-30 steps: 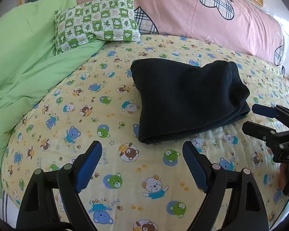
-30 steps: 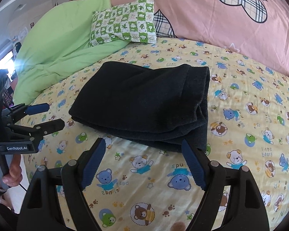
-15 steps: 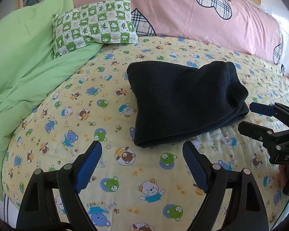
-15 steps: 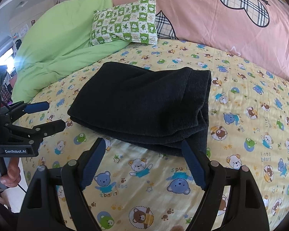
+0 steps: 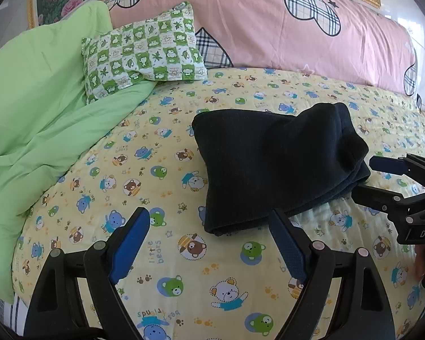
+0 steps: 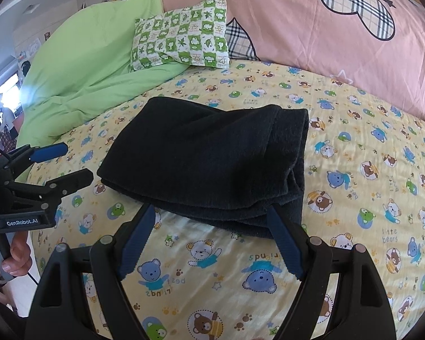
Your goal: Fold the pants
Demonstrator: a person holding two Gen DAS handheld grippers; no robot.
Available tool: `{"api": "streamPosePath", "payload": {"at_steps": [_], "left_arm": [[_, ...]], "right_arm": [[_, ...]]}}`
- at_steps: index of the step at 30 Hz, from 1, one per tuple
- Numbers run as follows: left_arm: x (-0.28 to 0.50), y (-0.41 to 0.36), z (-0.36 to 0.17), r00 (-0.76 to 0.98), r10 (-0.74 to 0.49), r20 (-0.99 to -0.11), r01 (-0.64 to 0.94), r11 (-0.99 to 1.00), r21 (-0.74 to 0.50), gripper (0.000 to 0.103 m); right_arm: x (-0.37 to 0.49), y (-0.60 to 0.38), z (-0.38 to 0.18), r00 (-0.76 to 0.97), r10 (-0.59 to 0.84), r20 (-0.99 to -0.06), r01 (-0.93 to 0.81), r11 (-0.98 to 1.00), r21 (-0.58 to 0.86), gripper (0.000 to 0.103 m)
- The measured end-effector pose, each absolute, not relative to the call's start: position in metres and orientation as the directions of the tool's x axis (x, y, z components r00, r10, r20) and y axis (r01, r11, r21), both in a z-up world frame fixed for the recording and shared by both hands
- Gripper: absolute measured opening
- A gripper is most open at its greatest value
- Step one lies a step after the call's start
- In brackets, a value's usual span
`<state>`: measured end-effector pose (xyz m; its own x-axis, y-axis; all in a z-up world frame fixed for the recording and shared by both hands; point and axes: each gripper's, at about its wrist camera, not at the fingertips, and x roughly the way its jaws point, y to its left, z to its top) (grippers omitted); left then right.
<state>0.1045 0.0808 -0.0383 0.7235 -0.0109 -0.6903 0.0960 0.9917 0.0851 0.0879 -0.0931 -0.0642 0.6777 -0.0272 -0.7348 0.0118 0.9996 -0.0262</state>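
Note:
The black pants [image 5: 274, 164] lie folded into a thick rectangle on the yellow bear-print bed sheet [image 5: 155, 175]; they also show in the right wrist view [image 6: 209, 161]. My left gripper [image 5: 209, 226] is open and empty, just short of the pants' near left corner. My right gripper [image 6: 209, 223] is open and empty at the pants' near edge. Each gripper shows in the other's view: the right one [image 5: 365, 178] by the pants' right edge, the left one [image 6: 76, 164] by their left edge.
A green checked pillow [image 5: 144, 53] and a green duvet [image 5: 36, 107] lie at the back left. A pink headboard cover [image 5: 283, 28] with plaid hearts runs along the back. The bed's edge is at the lower left [image 5: 11, 303].
Both grippers have drifted slightly, so the pants sit a little lower and nearer in both views. The pants have not moved, and both grippers stay open.

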Motion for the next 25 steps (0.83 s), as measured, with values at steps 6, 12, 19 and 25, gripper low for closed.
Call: {"api": "streamPosePath", "payload": {"at_steps": [6,12,19,25], "left_arm": [[0.107,0.081,-0.038,0.725,-0.006,-0.689,0.092,0.992,0.088,0.086],[0.106,0.08,-0.037,0.73,0.0,-0.684,0.088,0.992,0.094,0.086],[0.106,0.078,-0.035,0.736,-0.005,-0.677,0.091,0.992,0.091,0.086],[0.107,0.076,-0.032,0.728,-0.013,-0.685,0.086,0.994,0.072,0.086]], "right_arm": [[0.088,-0.094,-0.063,0.68,-0.026,-0.733,0.018,1.0,-0.02,0.081],[0.086,-0.095,-0.061,0.683,-0.03,-0.73,0.026,1.0,-0.017,0.081],[0.082,-0.102,-0.06,0.686,-0.032,-0.726,0.048,0.999,0.001,0.081],[0.078,-0.105,-0.056,0.694,-0.04,-0.719,0.07,0.997,0.012,0.081]]}}
